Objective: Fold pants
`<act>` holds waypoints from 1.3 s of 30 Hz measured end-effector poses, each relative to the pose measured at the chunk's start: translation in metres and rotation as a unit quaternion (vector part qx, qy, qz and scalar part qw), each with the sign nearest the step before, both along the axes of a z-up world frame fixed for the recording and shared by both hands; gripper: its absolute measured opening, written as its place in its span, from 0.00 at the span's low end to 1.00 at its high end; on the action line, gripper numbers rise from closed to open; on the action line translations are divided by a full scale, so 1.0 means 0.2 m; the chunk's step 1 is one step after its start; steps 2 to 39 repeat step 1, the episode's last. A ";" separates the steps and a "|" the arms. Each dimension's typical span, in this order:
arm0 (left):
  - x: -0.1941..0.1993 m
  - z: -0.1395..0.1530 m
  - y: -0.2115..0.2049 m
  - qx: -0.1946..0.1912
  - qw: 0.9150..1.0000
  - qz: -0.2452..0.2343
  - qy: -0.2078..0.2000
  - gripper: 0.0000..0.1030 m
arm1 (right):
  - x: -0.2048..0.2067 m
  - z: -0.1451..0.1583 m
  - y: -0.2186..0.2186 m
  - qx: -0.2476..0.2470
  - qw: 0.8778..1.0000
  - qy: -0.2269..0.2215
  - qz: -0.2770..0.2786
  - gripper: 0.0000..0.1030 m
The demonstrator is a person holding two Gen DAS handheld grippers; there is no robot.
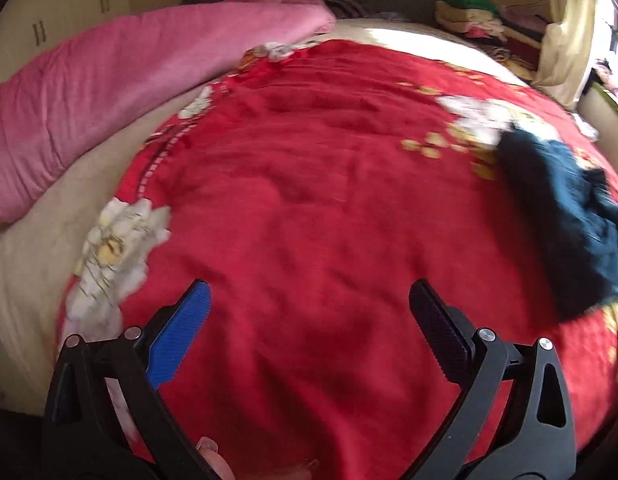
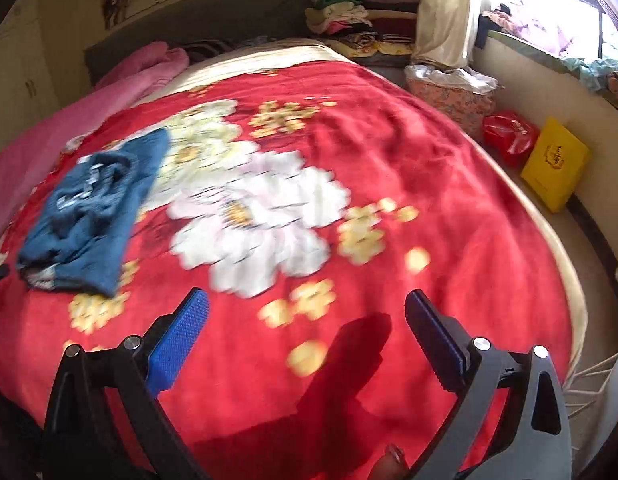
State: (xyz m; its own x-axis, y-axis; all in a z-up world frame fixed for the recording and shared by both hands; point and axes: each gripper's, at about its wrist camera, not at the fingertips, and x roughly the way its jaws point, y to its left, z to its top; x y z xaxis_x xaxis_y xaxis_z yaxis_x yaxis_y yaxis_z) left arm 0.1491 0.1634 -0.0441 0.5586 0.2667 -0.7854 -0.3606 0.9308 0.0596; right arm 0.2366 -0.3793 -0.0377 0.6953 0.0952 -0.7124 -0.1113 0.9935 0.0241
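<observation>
Left gripper [image 1: 309, 316] and right gripper [image 2: 307, 320]: jaws spread wide, nothing between them — both hover above the red floral blanket [image 2: 429, 184], clear of any cloth. Beyond them, the blue pants [image 2: 93, 208] lie in a compact bundle on the blanket, to the right in the left wrist view [image 1: 561, 220]. Both views blurred. Judgement: bundle looks roughly folded, though edges are uneven — either finished or wanting one tidying fold. Farther back, pink quilt [image 1: 129, 80] along the bed's edge.

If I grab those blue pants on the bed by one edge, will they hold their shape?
Probably not: the blue pants lie crumpled in soft folds, so they would likely droop and unfold. They look light. The plush red blanket may cling slightly.
</observation>
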 end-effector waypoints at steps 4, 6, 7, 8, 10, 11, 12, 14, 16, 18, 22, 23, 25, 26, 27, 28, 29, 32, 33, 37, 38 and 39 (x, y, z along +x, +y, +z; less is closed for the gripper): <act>0.07 -0.03 0.10 0.003 1.000 0.015 0.011 0.91 | 0.00 0.00 0.00 0.000 1.000 0.000 0.000 0.95; 0.07 -0.03 0.10 0.003 1.000 0.015 0.011 0.91 | 0.00 0.00 0.00 0.000 1.000 0.000 0.000 0.95; 0.07 -0.03 0.10 0.003 1.000 0.015 0.011 0.91 | 0.00 0.00 0.00 0.000 1.000 0.000 0.000 0.95; 0.07 -0.03 0.10 0.003 1.000 0.015 0.011 0.91 | 0.00 0.00 0.00 0.000 1.000 0.000 0.000 0.95; 0.07 -0.03 0.10 0.003 1.000 0.015 0.011 0.91 | 0.00 0.00 0.00 0.000 1.000 0.000 0.000 0.95; 0.07 -0.03 0.10 0.003 1.000 0.015 0.011 0.91 | 0.00 0.00 0.00 0.000 1.000 0.000 0.000 0.95; 0.07 -0.03 0.10 0.003 1.000 0.015 0.011 0.91 | 0.00 0.00 0.00 0.000 1.000 0.000 0.000 0.95; 0.07 -0.03 0.10 0.003 1.000 0.015 0.011 0.91 | 0.00 0.00 0.00 0.000 1.000 0.000 0.000 0.95; 0.07 -0.03 0.10 0.003 1.000 0.015 0.011 0.91 | 0.00 0.00 0.00 0.000 1.000 0.000 0.000 0.95; 0.07 -0.03 0.10 0.003 1.000 0.015 0.011 0.91 | 0.00 0.00 0.00 0.000 1.000 0.000 0.000 0.95; 0.07 -0.03 0.10 0.003 1.000 0.015 0.011 0.91 | 0.00 0.00 0.00 0.000 1.000 0.000 0.000 0.95; 0.07 -0.03 0.10 0.003 1.000 0.015 0.011 0.91 | 0.00 0.00 0.00 0.000 1.000 0.000 0.000 0.95; 0.07 -0.03 0.10 0.003 1.000 0.015 0.011 0.91 | 0.00 0.00 0.00 0.000 1.000 0.000 0.000 0.95; 0.07 -0.03 0.10 0.003 1.000 0.015 0.011 0.91 | 0.00 0.00 0.00 0.000 1.000 0.000 0.000 0.95; 0.07 -0.03 0.10 0.003 1.000 0.015 0.011 0.91 | 0.00 0.00 0.00 0.000 1.000 0.000 0.000 0.95; 0.07 -0.03 0.10 0.003 1.000 0.015 0.011 0.91 | 0.00 0.00 0.00 0.000 1.000 0.000 0.000 0.95; 0.07 -0.03 0.10 0.003 1.000 0.015 0.011 0.91 | 0.00 0.00 0.00 0.000 1.000 0.000 0.000 0.95; 0.07 -0.03 0.10 0.003 1.000 0.015 0.011 0.91 | 0.00 0.00 0.00 0.000 1.000 0.000 0.000 0.95; 0.07 -0.03 0.10 0.003 1.000 0.015 0.011 0.91 | 0.00 0.00 0.00 0.000 1.000 0.000 0.000 0.95; 0.07 -0.03 0.10 0.003 1.000 0.015 0.011 0.91 | 0.00 0.00 0.00 0.000 1.000 0.000 0.000 0.95; 0.07 -0.03 0.10 0.003 1.000 0.015 0.011 0.91 | 0.00 0.00 0.00 0.000 1.000 0.000 0.000 0.95; 0.07 -0.03 0.10 0.003 1.000 0.015 0.011 0.91 | 0.00 0.00 0.00 0.000 1.000 0.000 0.000 0.95</act>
